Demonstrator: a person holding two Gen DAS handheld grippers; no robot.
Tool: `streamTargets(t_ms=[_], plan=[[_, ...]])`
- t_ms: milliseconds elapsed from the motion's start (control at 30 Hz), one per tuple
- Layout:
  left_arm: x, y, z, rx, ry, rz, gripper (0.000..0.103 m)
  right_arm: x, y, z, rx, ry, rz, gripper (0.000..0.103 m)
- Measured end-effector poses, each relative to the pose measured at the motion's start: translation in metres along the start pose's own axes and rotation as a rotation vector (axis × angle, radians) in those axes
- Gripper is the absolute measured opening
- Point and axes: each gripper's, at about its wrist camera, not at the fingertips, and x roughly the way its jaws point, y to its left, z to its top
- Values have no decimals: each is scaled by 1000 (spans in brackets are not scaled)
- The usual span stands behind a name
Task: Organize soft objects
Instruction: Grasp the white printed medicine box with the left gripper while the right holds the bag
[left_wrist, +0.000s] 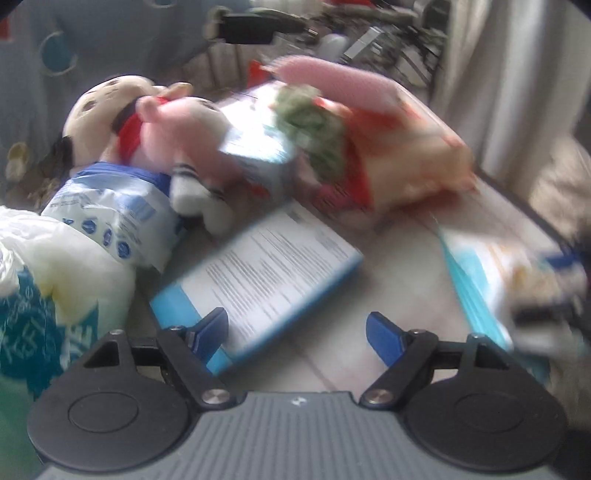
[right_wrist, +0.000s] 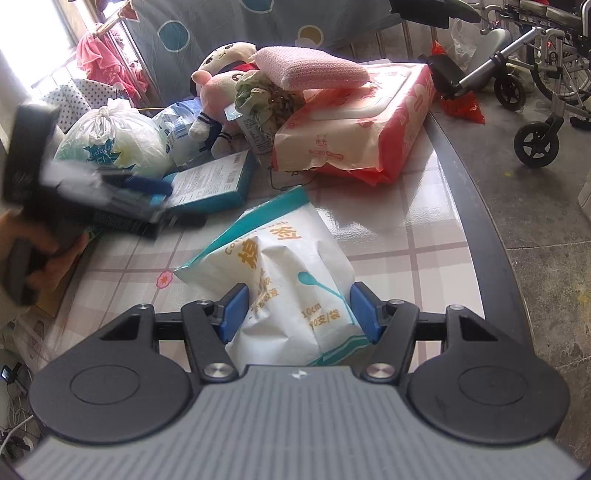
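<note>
My right gripper (right_wrist: 299, 314) is shut on a white and teal cotton-swab bag (right_wrist: 284, 266) that lies on the checked table (right_wrist: 424, 236). My left gripper (left_wrist: 295, 328) is open and empty, its left finger at the near corner of a blue and white box (left_wrist: 258, 273). In the right wrist view the left gripper (right_wrist: 147, 184) hovers, blurred, over that box (right_wrist: 214, 181). Behind lie a pink plush toy (right_wrist: 221, 85), a pink sponge (right_wrist: 310, 66) and a red and cream tissue pack (right_wrist: 362, 122). The plush (left_wrist: 173, 125) and tissue pack (left_wrist: 406, 147) also show in the left wrist view.
A tied white plastic bag (right_wrist: 110, 136) and a blue-printed pack (right_wrist: 177, 129) sit at the table's left. A green crumpled bundle (right_wrist: 258, 92) rests on a small carton. The table's dark rim (right_wrist: 476, 206) curves on the right, with a wheelchair (right_wrist: 535, 74) on the floor beyond.
</note>
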Motion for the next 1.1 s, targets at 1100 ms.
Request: streamTargets(t_ms=[1100], plan=[[-19,-5,9,34,147,-71,76,-13,-7,-7,46,-6,75,44]])
